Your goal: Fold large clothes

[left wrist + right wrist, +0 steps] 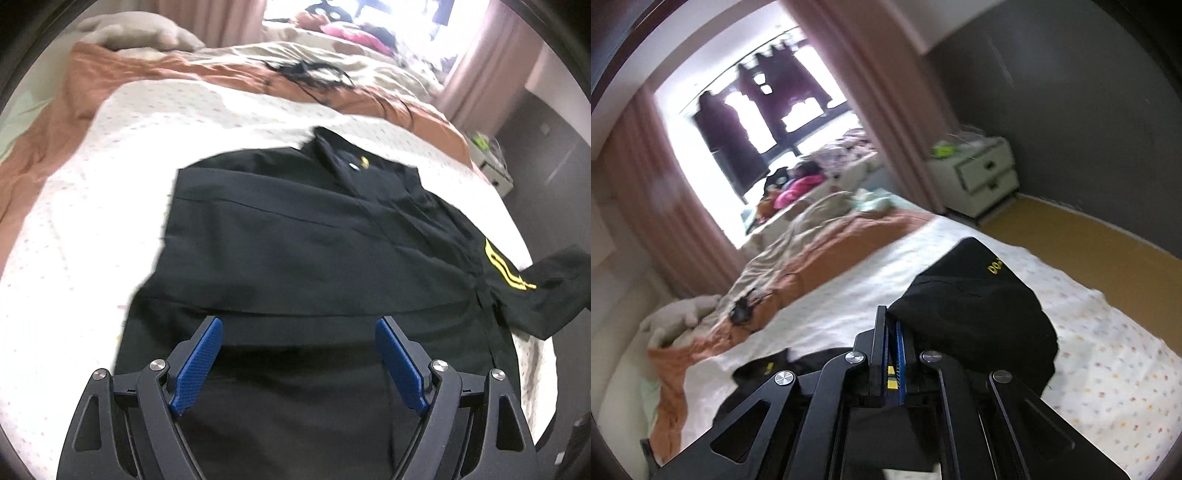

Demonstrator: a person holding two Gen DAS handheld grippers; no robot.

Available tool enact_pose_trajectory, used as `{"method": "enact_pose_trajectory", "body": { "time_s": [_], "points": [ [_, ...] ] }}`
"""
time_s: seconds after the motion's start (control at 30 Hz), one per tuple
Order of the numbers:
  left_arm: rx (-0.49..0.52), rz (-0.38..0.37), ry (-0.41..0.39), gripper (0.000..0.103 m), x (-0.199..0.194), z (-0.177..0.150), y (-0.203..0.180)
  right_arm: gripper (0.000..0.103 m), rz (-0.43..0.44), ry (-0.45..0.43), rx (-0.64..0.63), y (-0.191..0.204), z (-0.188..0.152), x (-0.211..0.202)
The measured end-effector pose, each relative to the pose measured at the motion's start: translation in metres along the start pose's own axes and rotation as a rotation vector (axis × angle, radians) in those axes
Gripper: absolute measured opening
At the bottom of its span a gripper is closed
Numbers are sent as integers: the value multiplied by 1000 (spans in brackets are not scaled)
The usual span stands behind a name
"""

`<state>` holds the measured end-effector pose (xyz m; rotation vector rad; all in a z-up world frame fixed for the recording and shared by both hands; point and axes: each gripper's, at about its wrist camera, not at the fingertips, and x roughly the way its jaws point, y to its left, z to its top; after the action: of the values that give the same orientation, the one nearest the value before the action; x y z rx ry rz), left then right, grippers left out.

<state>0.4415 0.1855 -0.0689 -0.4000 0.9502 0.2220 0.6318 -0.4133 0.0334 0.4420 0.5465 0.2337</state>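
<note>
The right tongs [892,328] pinch the black shirt's [295,236] sleeve [975,306] above the bed [92,206] (left tongs [299,332] gape empty), so a thin grip could slip mid-fold.

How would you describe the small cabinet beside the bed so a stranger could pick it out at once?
Start at the bed with its dotted white sheet, then look past its far corner to the grey wall. There, beside the pink curtain, stands the white bedside cabinet. It alone has drawers, with something bright green on top.

Black shirt [295,236] — yellow stripes; white sheet [92,221] — dotted.
</note>
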Motion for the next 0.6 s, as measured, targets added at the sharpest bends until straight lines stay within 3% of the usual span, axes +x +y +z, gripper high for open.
{"method": "enact_pose_trajectory", "body": {
  "time_s": [0.27, 0.6],
  "points": [
    [-92, 18, -51, 85, -42, 0, 65, 5, 93, 37, -96, 93, -19, 7],
    [-146, 43, -84, 85, -75, -15, 131, 5, 173, 151, -200, 197, -81, 37]
  ]
}}
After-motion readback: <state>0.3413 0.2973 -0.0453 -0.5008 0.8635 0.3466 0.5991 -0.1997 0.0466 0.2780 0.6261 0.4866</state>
